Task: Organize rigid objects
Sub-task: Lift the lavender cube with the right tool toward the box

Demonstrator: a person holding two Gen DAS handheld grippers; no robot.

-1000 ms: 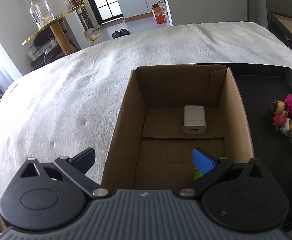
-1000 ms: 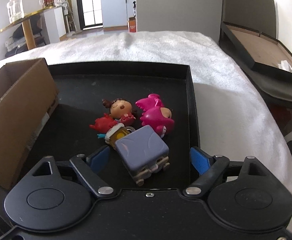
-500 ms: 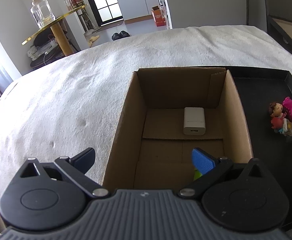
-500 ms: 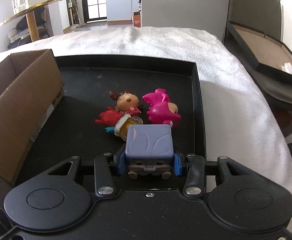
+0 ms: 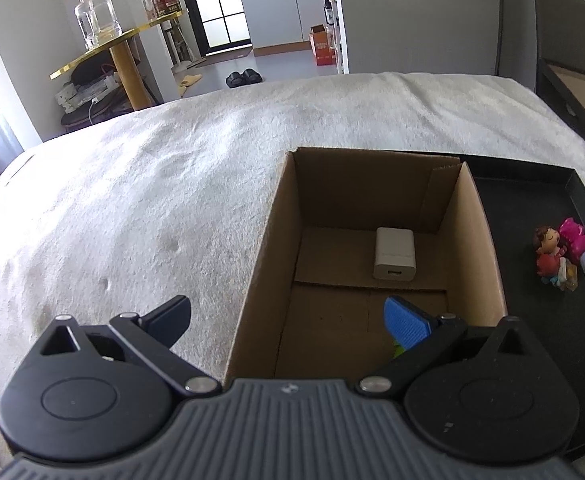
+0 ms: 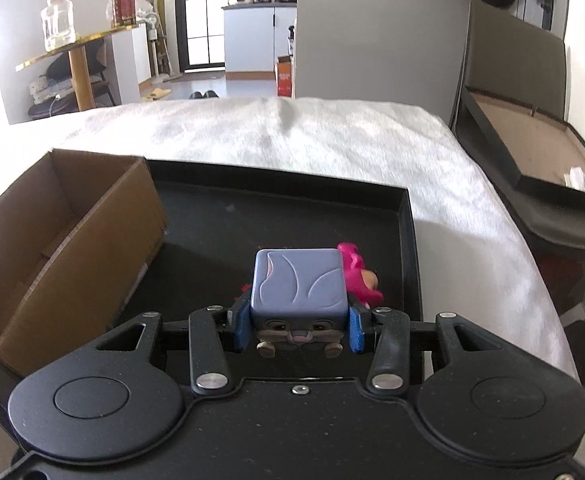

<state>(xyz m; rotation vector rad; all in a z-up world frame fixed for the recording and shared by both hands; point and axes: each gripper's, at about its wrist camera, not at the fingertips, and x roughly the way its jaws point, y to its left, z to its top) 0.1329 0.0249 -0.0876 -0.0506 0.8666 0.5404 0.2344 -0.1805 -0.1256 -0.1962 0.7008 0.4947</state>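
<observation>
While the right gripper (image 6: pixel 297 326) clamps its blue pads on a lavender cube-shaped toy figure (image 6: pixel 298 286), it holds it at lower centre of the right wrist view, over the black rectangular tray (image 6: pixel 407 216). At the bottom of the left wrist view, the left gripper (image 5: pixel 288 322) is spread wide above the open brown cardboard box (image 5: pixel 480 240), where a white plastic charger block (image 5: pixel 394 253) lies.

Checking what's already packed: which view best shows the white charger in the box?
The left wrist view: the white charger lies in plain sight on the cardboard box floor. In the right wrist view, the box wall hides it.
</observation>
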